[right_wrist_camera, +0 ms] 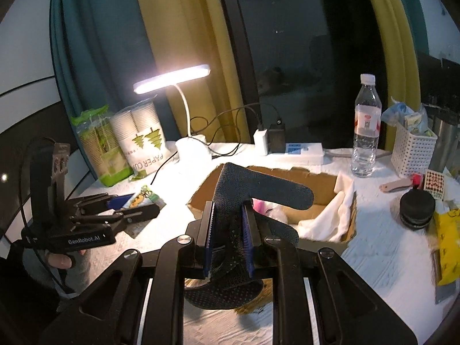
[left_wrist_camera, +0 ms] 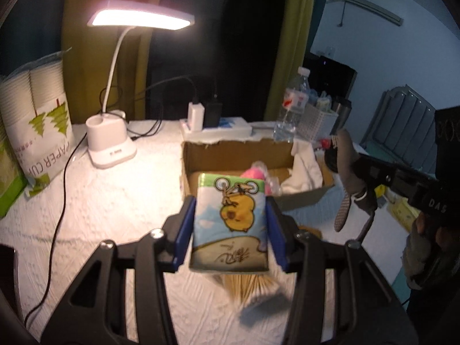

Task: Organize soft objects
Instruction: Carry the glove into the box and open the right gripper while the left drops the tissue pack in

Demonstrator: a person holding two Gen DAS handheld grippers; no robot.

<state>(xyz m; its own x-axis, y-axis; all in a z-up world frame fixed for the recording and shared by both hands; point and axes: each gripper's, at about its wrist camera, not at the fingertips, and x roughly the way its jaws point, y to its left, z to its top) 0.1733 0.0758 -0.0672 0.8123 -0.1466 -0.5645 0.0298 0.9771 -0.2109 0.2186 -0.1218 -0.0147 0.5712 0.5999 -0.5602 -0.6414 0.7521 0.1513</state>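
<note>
Left wrist view: your left gripper [left_wrist_camera: 231, 227] clamps the tissue pack [left_wrist_camera: 230, 224], your right gripper [right_wrist_camera: 228, 238] a grippy sock [right_wrist_camera: 253, 198]; clear the cardboard box [left_wrist_camera: 238, 151] rim before releasing.

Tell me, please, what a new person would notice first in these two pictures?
The lit desk lamp glows at the table's back left. In front, the left gripper clamps a cartoon tissue pack, and the right gripper pinches a dark dotted glove, both before the open cardboard box.

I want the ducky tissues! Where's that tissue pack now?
The tissue pack is clamped in the left gripper, held above the table just in front of the cardboard box.
</note>
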